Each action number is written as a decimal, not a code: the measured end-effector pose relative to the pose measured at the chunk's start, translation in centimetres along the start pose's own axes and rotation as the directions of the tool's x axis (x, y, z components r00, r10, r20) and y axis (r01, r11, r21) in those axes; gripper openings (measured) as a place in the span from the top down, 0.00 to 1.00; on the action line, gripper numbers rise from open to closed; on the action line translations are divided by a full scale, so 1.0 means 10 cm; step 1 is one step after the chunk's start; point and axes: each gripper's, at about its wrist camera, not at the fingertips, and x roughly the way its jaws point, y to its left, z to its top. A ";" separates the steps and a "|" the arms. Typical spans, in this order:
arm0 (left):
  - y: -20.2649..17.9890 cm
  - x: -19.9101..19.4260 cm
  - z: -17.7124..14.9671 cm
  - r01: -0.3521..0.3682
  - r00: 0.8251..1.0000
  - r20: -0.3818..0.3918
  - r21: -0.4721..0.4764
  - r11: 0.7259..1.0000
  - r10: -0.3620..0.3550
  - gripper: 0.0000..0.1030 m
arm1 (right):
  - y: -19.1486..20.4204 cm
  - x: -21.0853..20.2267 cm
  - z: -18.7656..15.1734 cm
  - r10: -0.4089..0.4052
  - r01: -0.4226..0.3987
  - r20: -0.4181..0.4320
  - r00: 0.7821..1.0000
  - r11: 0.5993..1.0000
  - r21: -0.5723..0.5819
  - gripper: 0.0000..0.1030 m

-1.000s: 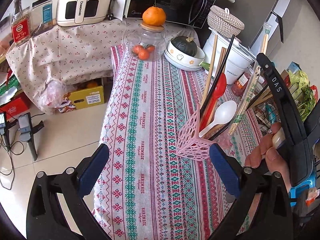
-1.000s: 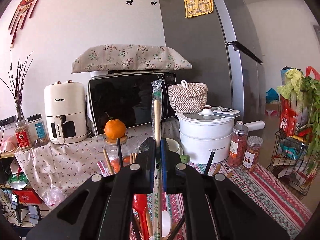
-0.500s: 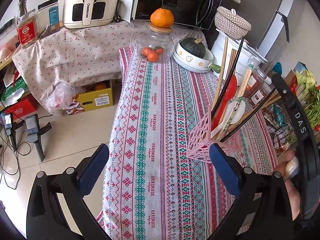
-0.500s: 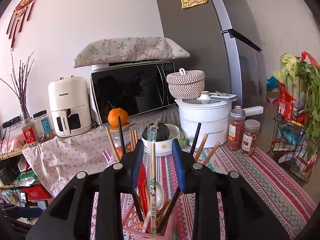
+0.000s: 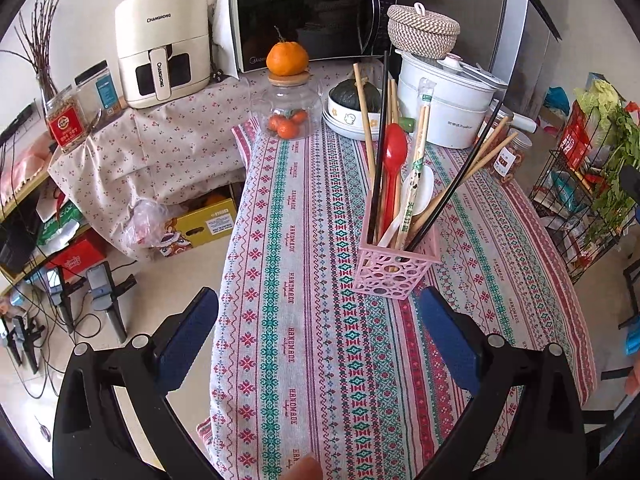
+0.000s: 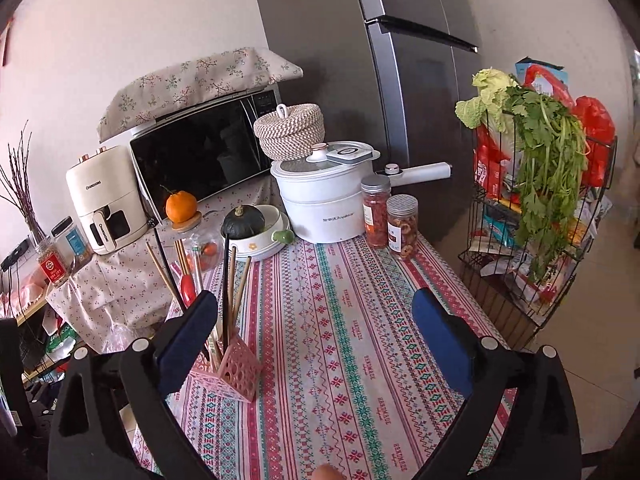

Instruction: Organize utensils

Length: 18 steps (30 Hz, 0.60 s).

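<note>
Jaws wide on left gripper [image 5: 319, 322] and right gripper [image 6: 315, 322] — both empty — pink holder [image 5: 392, 267] upright, full of utensils

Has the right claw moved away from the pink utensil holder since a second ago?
Yes. The right claw moved rightward, off the pink utensil holder, which now sits beside its left finger, and opened.

In the right wrist view, the blue pad of the right gripper's [image 6: 316, 338] left finger covers the near corner of the pink utensil basket [image 6: 236, 372] and the lower ends of the chopsticks [image 6: 240, 288] standing in it. The red spoon [image 6: 187, 286] shows only its bowl. In the left wrist view, the white spoon's [image 5: 420, 192] handle disappears among the other utensils, and the wrapped chopsticks' [image 5: 416, 160] print is too small to read. The wire rack [image 5: 588, 208] is cut by the picture's right edge.
</note>
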 end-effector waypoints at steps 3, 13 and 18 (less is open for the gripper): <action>-0.18 -0.16 -0.03 -0.010 0.999 0.046 0.028 1.000 0.009 0.07 | -0.03 -0.09 -0.04 0.012 -0.015 -0.042 0.999 0.998 -0.059 0.06; -0.45 -0.27 -0.08 -0.009 0.995 0.100 0.009 1.000 0.008 0.07 | -0.14 0.03 -0.32 0.004 -0.031 -0.177 0.984 0.988 -0.148 0.06; -0.53 -0.29 -0.09 -0.028 0.991 0.133 0.017 0.999 0.025 0.07 | -0.18 0.04 -0.33 -0.006 -0.025 -0.181 0.984 0.985 -0.169 0.06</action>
